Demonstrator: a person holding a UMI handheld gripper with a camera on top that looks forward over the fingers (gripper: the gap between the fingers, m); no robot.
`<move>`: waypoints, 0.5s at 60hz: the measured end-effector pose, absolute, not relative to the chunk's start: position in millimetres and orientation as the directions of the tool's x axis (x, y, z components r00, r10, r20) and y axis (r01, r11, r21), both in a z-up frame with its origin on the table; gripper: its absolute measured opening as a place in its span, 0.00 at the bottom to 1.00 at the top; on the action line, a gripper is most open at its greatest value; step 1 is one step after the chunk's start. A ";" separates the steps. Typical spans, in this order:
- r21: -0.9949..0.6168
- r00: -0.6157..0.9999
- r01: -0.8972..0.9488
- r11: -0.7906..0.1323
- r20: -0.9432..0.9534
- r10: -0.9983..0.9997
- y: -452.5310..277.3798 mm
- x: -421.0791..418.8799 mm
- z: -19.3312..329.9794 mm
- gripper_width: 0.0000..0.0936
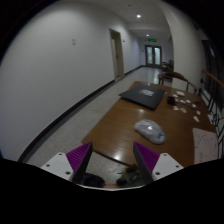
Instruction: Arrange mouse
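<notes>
Currently, the gripper (113,160) is hovering spread and holding nothing above the wooden table (120,120), the white mouse (150,130) lying ahead of its fingers, the dark mat (143,95) beyond.

A mouse (150,130) is seen right of centre in the frame, on the bench (115,125), ahead of the gripper (113,160) at the bottom. A mat (143,96) is laid beyond it, above centre. Papers (205,145) are placed at the right edge.
</notes>
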State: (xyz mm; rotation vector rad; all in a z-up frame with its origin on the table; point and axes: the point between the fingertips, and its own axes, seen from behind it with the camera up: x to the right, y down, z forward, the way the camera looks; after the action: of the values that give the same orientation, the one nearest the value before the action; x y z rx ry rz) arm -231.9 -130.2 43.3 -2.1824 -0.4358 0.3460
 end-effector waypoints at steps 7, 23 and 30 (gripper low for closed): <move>-0.808 0.925 0.217 -0.548 -0.010 0.380 -105.6 -177.3 36.5 0.90; -0.756 0.942 0.252 -0.604 0.049 0.332 -44.6 -123.5 -5.8 0.90; -0.744 0.947 0.225 -0.629 0.014 0.321 -15.5 -121.5 -16.5 0.89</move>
State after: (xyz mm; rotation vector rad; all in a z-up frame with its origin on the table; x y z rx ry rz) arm -121.5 -15.5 -16.5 -2.2746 -0.3828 0.1511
